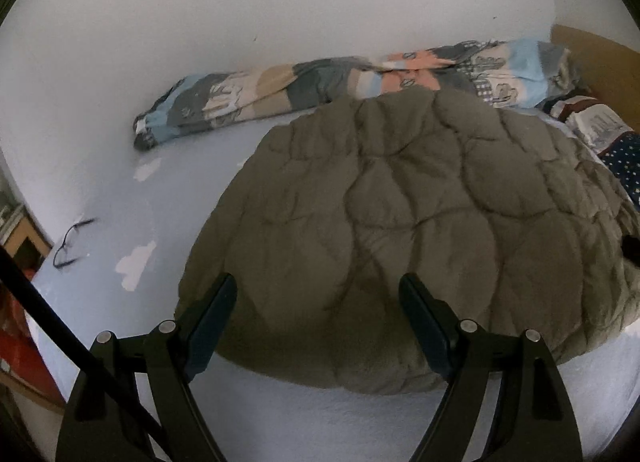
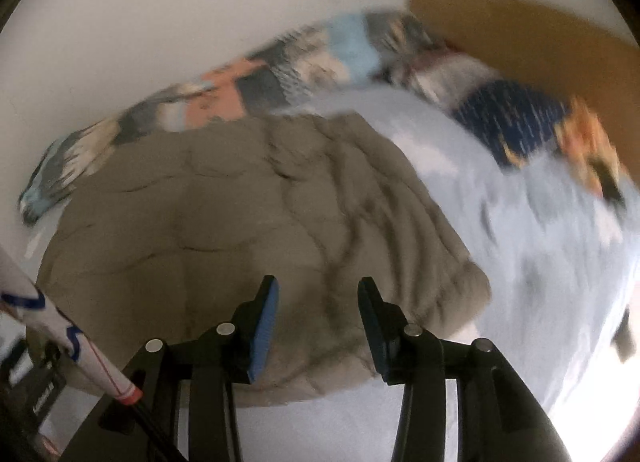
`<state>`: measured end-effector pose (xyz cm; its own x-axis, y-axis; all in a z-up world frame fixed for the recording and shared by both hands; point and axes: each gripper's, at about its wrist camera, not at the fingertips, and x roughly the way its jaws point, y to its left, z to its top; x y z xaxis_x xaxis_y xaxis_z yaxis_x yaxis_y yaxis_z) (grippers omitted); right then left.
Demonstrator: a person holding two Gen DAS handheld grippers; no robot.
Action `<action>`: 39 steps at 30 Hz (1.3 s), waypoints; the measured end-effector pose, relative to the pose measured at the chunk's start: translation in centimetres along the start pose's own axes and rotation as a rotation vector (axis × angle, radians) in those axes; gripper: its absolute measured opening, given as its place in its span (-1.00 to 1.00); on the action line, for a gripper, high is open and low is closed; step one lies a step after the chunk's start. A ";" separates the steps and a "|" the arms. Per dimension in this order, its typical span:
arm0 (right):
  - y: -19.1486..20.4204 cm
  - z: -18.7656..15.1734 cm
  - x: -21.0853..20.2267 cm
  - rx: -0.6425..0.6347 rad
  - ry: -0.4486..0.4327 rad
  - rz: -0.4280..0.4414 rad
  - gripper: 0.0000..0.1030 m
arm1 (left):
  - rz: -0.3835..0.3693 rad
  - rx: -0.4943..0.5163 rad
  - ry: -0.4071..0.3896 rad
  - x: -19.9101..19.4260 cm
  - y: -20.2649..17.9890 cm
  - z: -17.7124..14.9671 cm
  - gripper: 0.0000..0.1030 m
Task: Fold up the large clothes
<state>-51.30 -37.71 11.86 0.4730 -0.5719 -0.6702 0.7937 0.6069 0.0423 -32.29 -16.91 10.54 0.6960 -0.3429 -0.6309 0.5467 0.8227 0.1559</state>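
both jaws apart and empty above quilted olive jacket [image 1: 400,202] on bed [image 1: 320,422]

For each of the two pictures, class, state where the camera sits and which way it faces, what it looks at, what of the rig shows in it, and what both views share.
Left wrist: sits behind the left gripper, facing forward and down over the olive quilted jacket on the pale bed sheet; both fingers show, apart, nothing between them.
Right wrist: sits behind the right gripper, facing forward and down at the jacket's right part, motion-blurred; both fingers show, apart, empty.
Shared: jacket, sheet, patchwork blanket along the white wall.
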 end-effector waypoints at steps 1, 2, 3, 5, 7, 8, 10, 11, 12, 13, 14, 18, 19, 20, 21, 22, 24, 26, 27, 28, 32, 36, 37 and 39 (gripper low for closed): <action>0.9 -0.2 -0.1 -0.030 -0.003 0.025 -0.11 | -0.005 0.005 0.003 0.1 -0.1 0.1 0.60; 1.7 -0.4 0.1 -0.055 0.002 0.044 -0.11 | -0.012 0.009 0.009 0.2 -0.2 0.0 0.60; 2.3 -0.6 0.3 -0.074 0.012 0.056 -0.11 | -0.020 0.014 0.019 0.4 -0.4 0.0 0.60; 3.4 -1.0 1.0 -0.100 0.039 0.077 -0.11 | -0.024 0.021 0.023 0.5 -0.5 0.0 0.60; 4.0 -1.1 1.4 -0.111 0.056 0.086 -0.11 | -0.024 0.028 0.018 0.6 -0.7 0.1 0.60; 4.3 -1.2 1.6 -0.115 0.063 0.092 -0.11 | -0.023 0.032 0.016 0.6 -0.7 0.2 0.60; 4.8 -1.4 2.1 -0.126 0.078 0.088 -0.11 | -0.025 0.038 0.017 0.8 -0.8 0.3 0.60; 4.9 -1.5 2.5 -0.131 0.089 0.080 -0.11 | -0.026 0.040 0.018 0.9 -0.8 0.3 0.60; 5.0 -1.6 2.6 -0.134 0.097 0.075 -0.11 | -0.025 0.044 0.019 0.9 -0.9 0.3 0.60; 5.1 -1.7 2.9 -0.135 0.107 0.070 -0.11 | -0.026 0.046 0.019 1.0 -0.9 0.3 0.60; 5.1 -1.7 3.1 -0.131 0.113 0.069 -0.11 | -0.030 0.047 0.019 1.0 -1.1 0.3 0.60; 4.8 -1.8 3.5 -0.123 0.128 0.067 -0.11 | -0.032 0.062 0.020 1.1 -1.7 0.3 0.60; 4.9 -1.9 3.6 -0.126 0.131 0.065 -0.11 | -0.033 0.065 0.021 1.1 -1.8 0.2 0.60; 4.9 -1.9 3.7 -0.128 0.133 0.063 -0.11 | -0.035 0.068 0.022 1.1 -1.9 0.2 0.60; 4.9 -1.9 3.7 -0.129 0.135 0.061 -0.11 | -0.035 0.070 0.024 1.2 -1.9 0.3 0.60; 5.0 -2.0 3.8 -0.132 0.137 0.059 -0.11 | -0.035 0.073 0.025 1.3 -1.9 0.3 0.60; 5.2 -2.1 3.9 -0.138 0.142 0.053 -0.11 | -0.033 0.077 0.028 1.4 -2.0 0.3 0.60; 5.3 -2.2 4.1 -0.145 0.147 0.047 -0.10 | -0.033 0.077 0.031 1.5 -2.1 0.3 0.60; 5.3 -2.2 4.2 -0.145 0.148 0.045 -0.10 | -0.032 0.078 0.033 1.5 -2.1 0.3 0.60; 5.3 -2.2 4.2 -0.145 0.150 0.044 -0.10 | -0.032 0.079 0.035 1.5 -2.2 0.2 0.60; 5.4 -2.2 4.4 -0.142 0.155 0.043 -0.10 | -0.031 0.082 0.040 1.7 -2.2 0.2 0.60; 5.4 -2.2 4.4 -0.141 0.159 0.045 -0.09 | -0.030 0.086 0.039 1.8 -2.4 0.2 0.60; 5.4 -2.2 4.4 -0.141 0.159 0.046 -0.09 | -0.030 0.085 0.039 1.8 -2.4 0.2 0.60; 5.5 -2.3 4.4 -0.139 0.160 0.047 -0.09 | -0.032 0.084 0.039 1.7 -2.3 0.2 0.60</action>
<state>-45.75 -35.68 7.46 0.4327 -0.4526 -0.7797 0.7064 0.7076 -0.0188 -32.26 -19.47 9.23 0.6596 -0.3489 -0.6658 0.6064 0.7704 0.1971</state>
